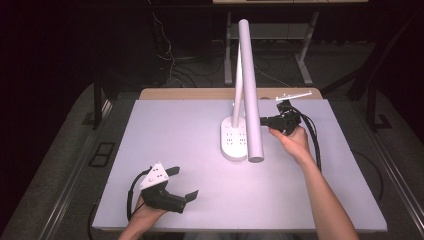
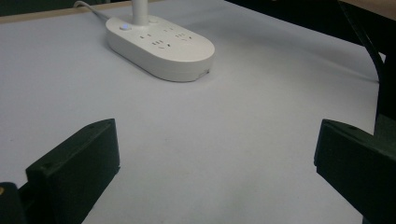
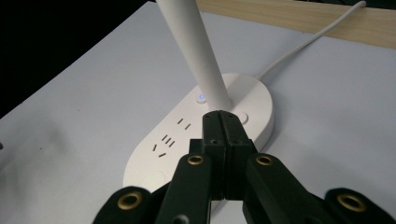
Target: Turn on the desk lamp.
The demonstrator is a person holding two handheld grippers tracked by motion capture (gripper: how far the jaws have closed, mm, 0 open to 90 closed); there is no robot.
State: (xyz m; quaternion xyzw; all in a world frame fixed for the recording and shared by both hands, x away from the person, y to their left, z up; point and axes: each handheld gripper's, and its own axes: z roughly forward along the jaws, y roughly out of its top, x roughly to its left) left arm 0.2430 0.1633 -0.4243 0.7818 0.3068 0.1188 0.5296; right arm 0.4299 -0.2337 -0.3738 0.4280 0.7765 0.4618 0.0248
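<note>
A white desk lamp stands mid-table, its oval socket base (image 1: 234, 142) carrying a thin stem and a long tube head (image 1: 251, 90). My right gripper (image 1: 262, 121) is shut with nothing between its jaws and points left at the stem. In the right gripper view its closed tips (image 3: 222, 122) hang over the base (image 3: 159, 158), beside a round white button (image 3: 243, 117) at the foot of the stem (image 3: 194, 51). A small blue light (image 3: 201, 97) glows there. My left gripper (image 1: 186, 181) rests open near the front left edge. Its jaws stand wide apart around bare table (image 2: 217, 154), facing the base (image 2: 161, 44).
The lamp's white cord (image 3: 308, 44) runs off the back of the grey table (image 1: 175, 130) over a wooden strip (image 3: 299, 16). The right gripper's black cable (image 1: 314, 137) loops beside the forearm. The room around the table is dark, with desk legs and wires behind.
</note>
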